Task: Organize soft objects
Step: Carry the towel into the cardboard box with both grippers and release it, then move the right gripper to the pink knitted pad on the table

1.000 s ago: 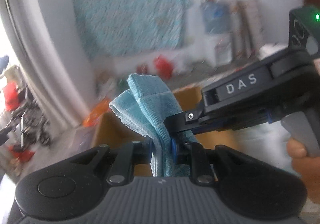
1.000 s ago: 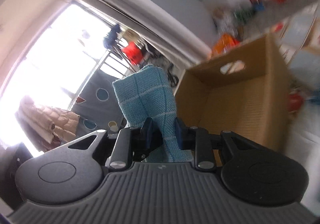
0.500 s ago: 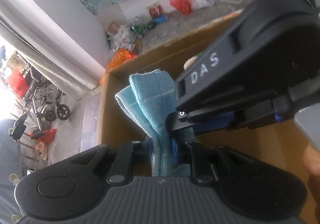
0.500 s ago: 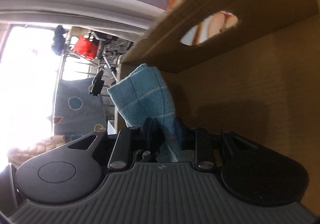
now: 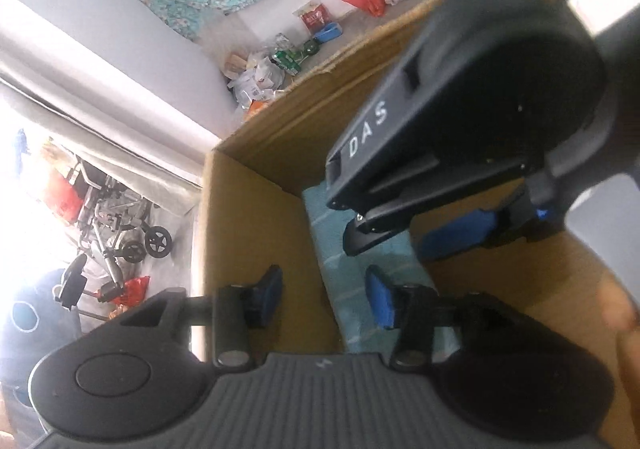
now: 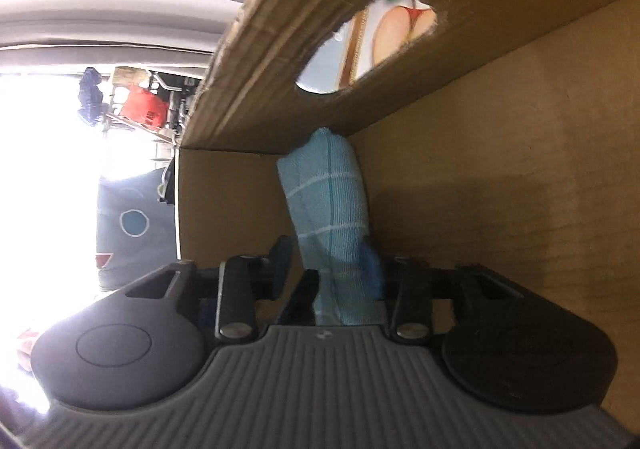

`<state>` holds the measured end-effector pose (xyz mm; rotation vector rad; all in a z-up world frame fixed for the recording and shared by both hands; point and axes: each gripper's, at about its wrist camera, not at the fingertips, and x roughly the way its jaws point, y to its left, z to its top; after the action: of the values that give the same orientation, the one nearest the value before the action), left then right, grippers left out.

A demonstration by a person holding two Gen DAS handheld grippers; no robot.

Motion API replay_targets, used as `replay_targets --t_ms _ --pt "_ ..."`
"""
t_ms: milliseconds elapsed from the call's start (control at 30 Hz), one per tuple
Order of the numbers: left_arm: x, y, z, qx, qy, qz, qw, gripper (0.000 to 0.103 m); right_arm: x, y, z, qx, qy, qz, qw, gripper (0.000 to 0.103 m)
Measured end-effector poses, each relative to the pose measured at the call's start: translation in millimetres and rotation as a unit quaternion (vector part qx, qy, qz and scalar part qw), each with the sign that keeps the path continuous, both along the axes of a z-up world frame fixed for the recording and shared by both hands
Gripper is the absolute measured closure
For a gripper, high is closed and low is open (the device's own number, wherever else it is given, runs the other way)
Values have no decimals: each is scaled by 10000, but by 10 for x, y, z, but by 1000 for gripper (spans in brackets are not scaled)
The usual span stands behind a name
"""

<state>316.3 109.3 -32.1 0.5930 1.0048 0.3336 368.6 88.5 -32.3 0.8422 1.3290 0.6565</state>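
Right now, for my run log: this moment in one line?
cloth: in box | left tool: opening, apart | right tool: opening

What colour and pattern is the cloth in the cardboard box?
Light blue cloth with a pale grid of lines; clearest in the right wrist view.

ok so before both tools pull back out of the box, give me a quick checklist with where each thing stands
1. Blue cloth inside the cardboard box: ok, it lies along the box floor in the left wrist view.
2. Left tool released: ok, jaws opening, pads clear of the cloth.
3. Right tool released: cannot tell, jaws opening, but the cloth sits against one pad.
4. Cloth lying flat: cannot tell, the tools hide part of it.
5. Tools clear of each other: not ok, the right tool hangs close over the left tool's fingers.
6. Box walls clear of the tools: ok, no contact seen.
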Motion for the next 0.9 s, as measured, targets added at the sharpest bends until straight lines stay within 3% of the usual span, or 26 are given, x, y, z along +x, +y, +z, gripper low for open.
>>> replay_targets --t_ms 67,133,167,267,433,567,633,800,900 --pt "-26 8 45 -56 -72 16 10000 46 -30 -22 75 -33 -86 -18 10000 48" --pt "-64 21 100 -162 -114 51 9998 44 -65 -14 163 -121 -256 -33 9996 33" --pt "-73 31 131 -244 -132 82 9996 44 -94 -15 217 -137 -359 -39 9993 31" --pt "-198 22 258 -532 -214 205 9981 44 -208 -60 407 -139 -656 -22 9977 29" --pt "-550 -60 596 -1065 -604 320 9920 42 -462 -313 797 384 -1021 -21 9940 29" --pt "-909 -160 907 -1730 -1025 106 9795 32 -828 -779 1116 891 -1423 -17 9858 28" --pt "-1085 -332 1021 -1978 -1139 -95 9736 29 -866 -1316 1312 1021 -1630 -14 9813 27" --pt "-1395 -948 1274 -2384 -1329 -786 9588 23 -1287 -2277 1584 1058 -1974 -159 9745 27" --pt "-1465 -1338 1268 -2553 -1296 -1261 9498 22 -1512 -2964 1693 850 -2279 -327 9694 25"
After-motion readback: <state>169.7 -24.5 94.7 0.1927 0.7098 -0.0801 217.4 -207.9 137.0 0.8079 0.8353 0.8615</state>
